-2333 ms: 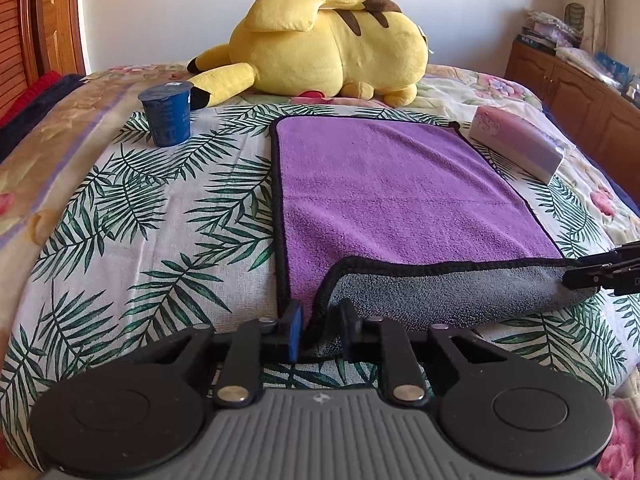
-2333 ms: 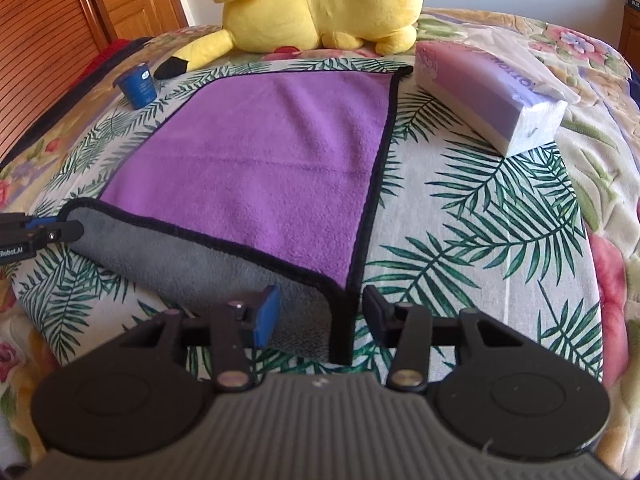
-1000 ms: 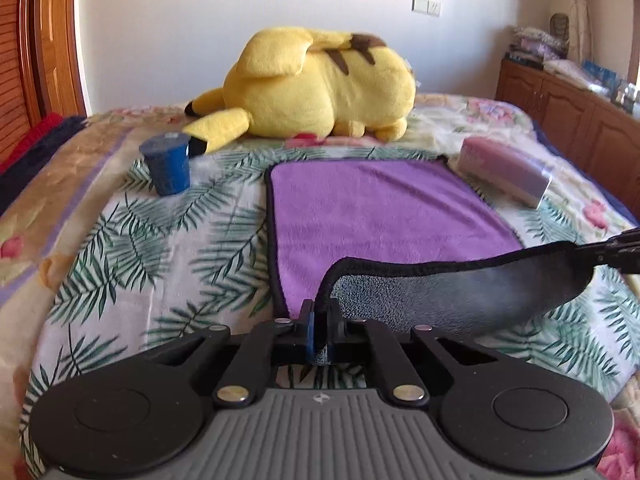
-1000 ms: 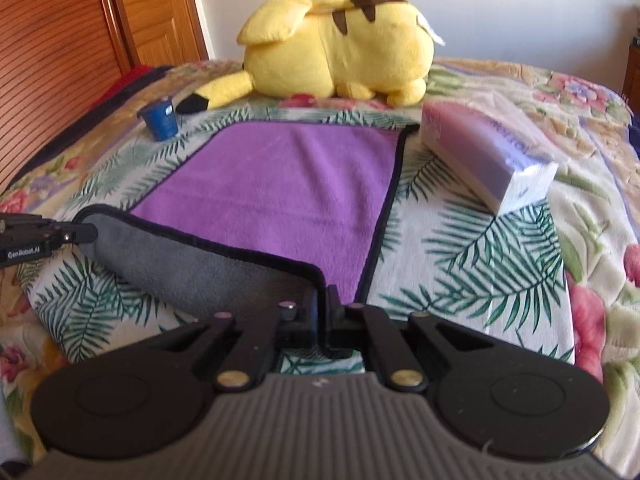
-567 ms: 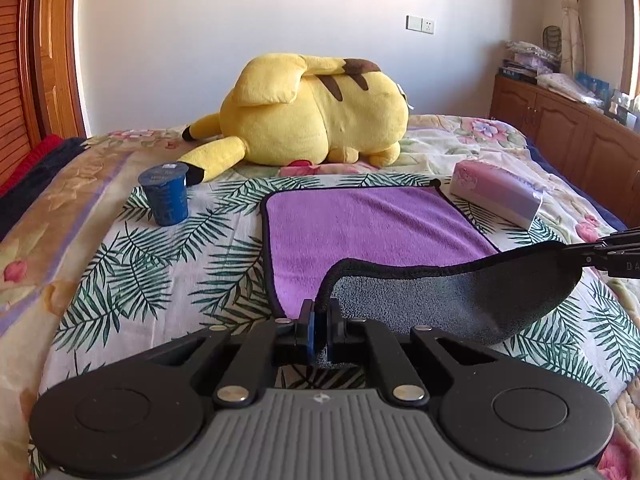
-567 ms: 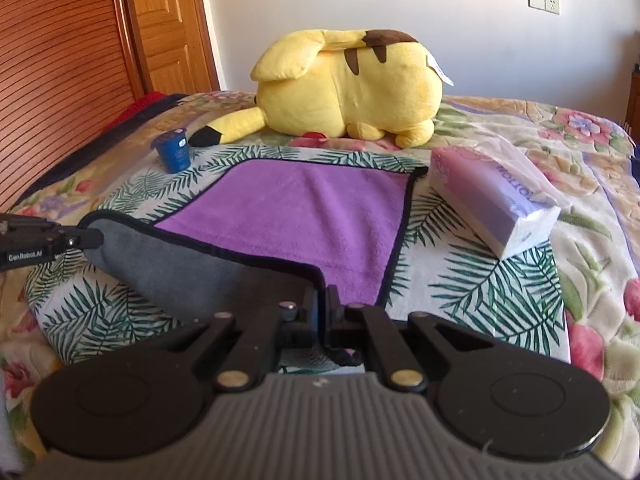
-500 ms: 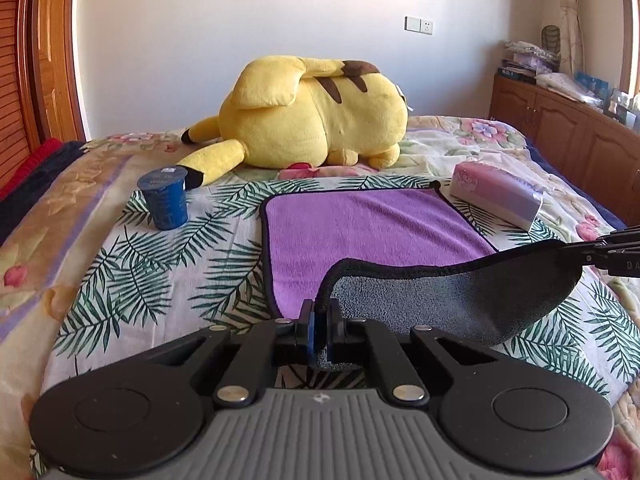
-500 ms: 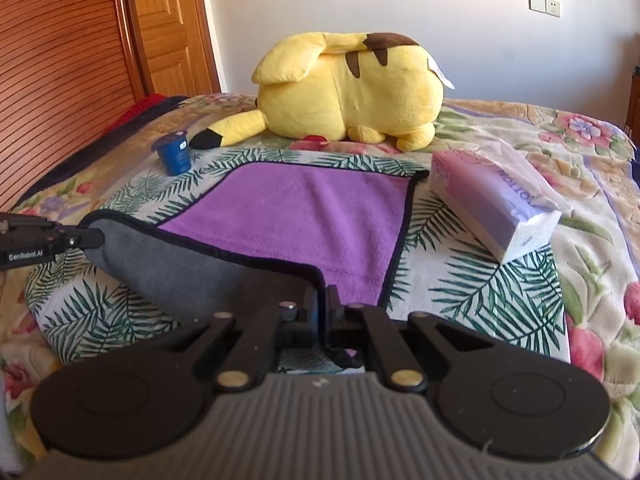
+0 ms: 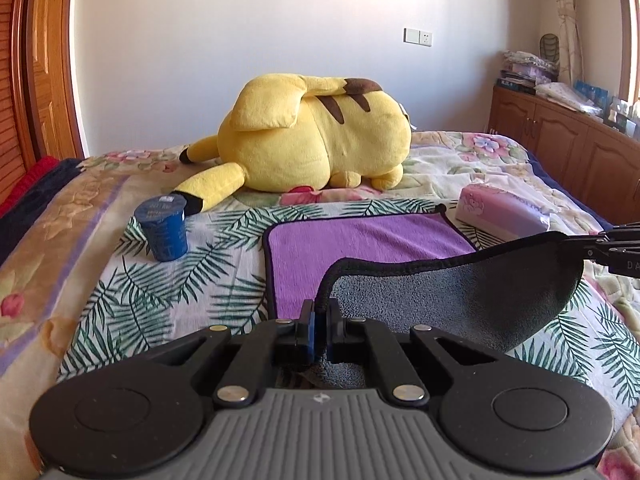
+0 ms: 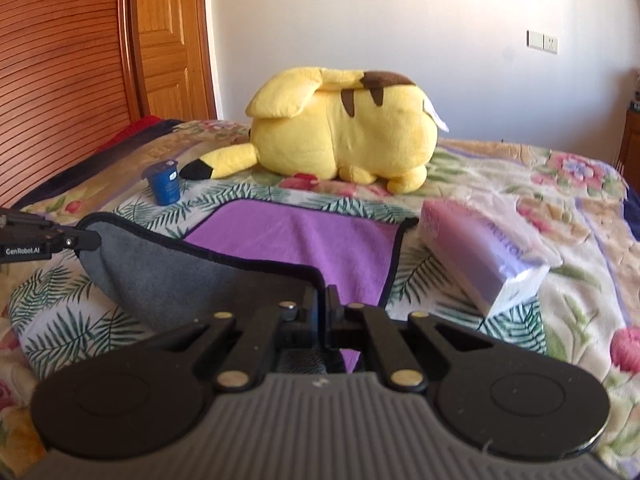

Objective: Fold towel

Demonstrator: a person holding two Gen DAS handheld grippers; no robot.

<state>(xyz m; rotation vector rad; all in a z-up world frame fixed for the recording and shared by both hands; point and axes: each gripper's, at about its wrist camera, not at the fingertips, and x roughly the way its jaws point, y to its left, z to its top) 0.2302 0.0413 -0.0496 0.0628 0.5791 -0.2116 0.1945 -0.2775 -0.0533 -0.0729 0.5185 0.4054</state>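
A purple towel (image 9: 360, 248) with a grey underside and black trim lies on the bed; it also shows in the right wrist view (image 10: 304, 236). My left gripper (image 9: 319, 320) is shut on its near left corner. My right gripper (image 10: 322, 304) is shut on its near right corner. Both corners are lifted off the bed, so the near edge hangs between them with the grey underside (image 9: 460, 296) showing. The far half lies flat. The right gripper's tip shows at the right edge of the left wrist view (image 9: 600, 246).
A large yellow plush toy (image 9: 316, 136) lies beyond the towel. A blue cup (image 9: 163, 226) stands to the towel's left. A pink tissue pack (image 9: 500, 216) lies to its right. Wooden cabinets (image 9: 568, 148) stand at the right, a wooden door (image 10: 168, 40) at the left.
Both grippers closed on the towel's near corners and lifted them. The near edge has risen and moved toward the far edge, with more grey underside showing.
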